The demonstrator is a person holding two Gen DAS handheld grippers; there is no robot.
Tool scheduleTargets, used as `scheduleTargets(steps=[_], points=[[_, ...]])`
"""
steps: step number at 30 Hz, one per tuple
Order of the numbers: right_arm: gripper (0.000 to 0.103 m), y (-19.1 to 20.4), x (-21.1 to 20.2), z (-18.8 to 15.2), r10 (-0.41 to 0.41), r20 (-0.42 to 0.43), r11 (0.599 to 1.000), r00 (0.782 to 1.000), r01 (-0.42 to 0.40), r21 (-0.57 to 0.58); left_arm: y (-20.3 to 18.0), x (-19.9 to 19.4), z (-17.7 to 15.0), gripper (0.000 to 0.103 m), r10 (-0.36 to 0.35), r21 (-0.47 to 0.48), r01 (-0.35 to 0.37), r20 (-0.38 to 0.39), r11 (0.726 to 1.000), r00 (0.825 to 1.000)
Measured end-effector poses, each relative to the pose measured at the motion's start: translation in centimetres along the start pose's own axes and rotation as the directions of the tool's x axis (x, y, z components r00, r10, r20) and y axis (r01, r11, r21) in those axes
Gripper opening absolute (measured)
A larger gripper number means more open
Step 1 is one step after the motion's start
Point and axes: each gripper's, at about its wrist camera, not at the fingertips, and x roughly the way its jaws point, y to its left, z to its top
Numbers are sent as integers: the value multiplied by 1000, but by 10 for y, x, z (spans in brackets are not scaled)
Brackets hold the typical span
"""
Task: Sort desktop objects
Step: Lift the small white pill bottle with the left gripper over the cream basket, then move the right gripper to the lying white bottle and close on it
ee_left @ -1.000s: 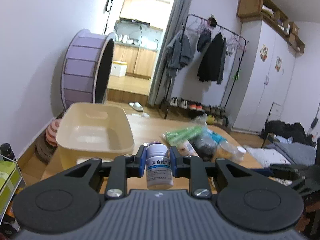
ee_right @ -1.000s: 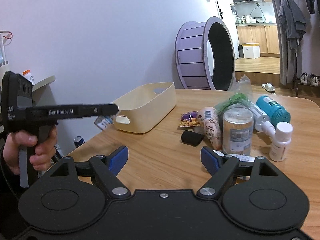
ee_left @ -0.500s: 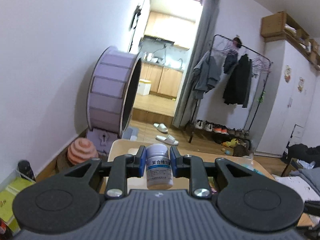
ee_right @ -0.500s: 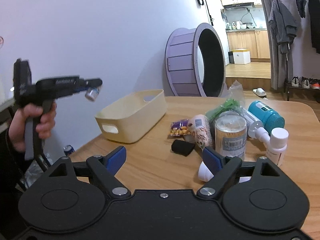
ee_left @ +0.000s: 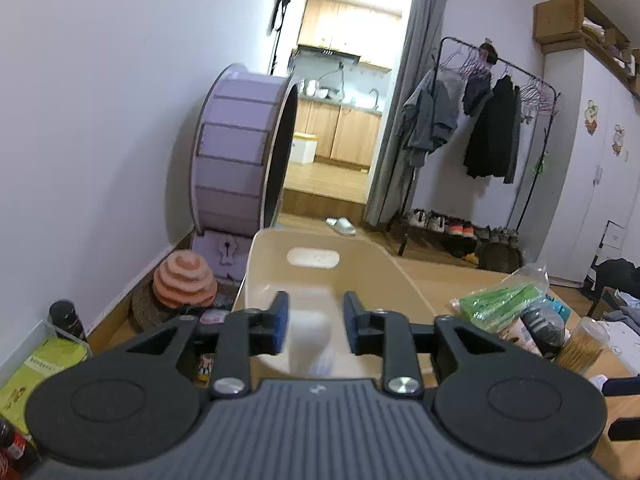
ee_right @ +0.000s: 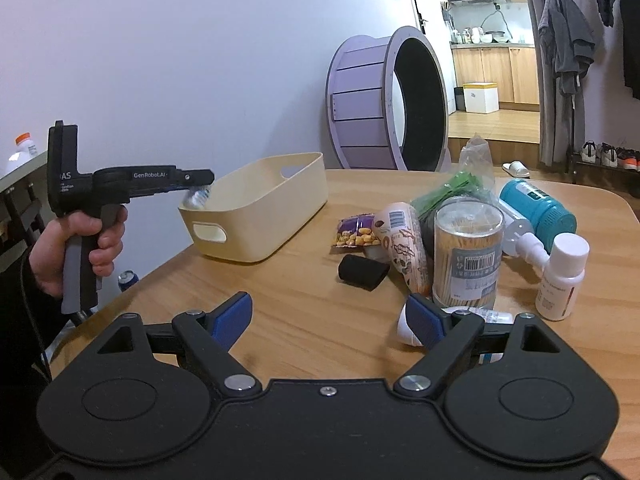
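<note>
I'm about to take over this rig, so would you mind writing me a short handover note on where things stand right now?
Left gripper: over the near end of the cream bin, jaws opening; the white pill bottle is blurred between them, pads apparently off it.
Right gripper: open, empty, low over the table.
Done: the bottle has reached the bin.
Left: toothpick jar, teal bottle, white bottle, snack packet, black roll and the rest of the pile are unsorted.
</note>
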Motion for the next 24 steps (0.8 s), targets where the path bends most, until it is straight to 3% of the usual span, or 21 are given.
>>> scheduleTargets(steps=[4,10,17,24], points=[[83,0,-3,0,3,5,1000,1000,-3,5,3,-16,5,39,-18,-39,19,35,999,999],[83,-7,-10,3,-21,30,1000,999,21,13,-18,-31,4,41,-98,-28,99,29,995,995],[83,-28,-24,11,-105,70,994,992,103,37,-53,-38,-14,42,-206,11,206,-23,978,978],[84,-44,-13,4,-194,-3,981,981,194,1,-80,-35,-39,43,-272,45,277,-107,960,957]])
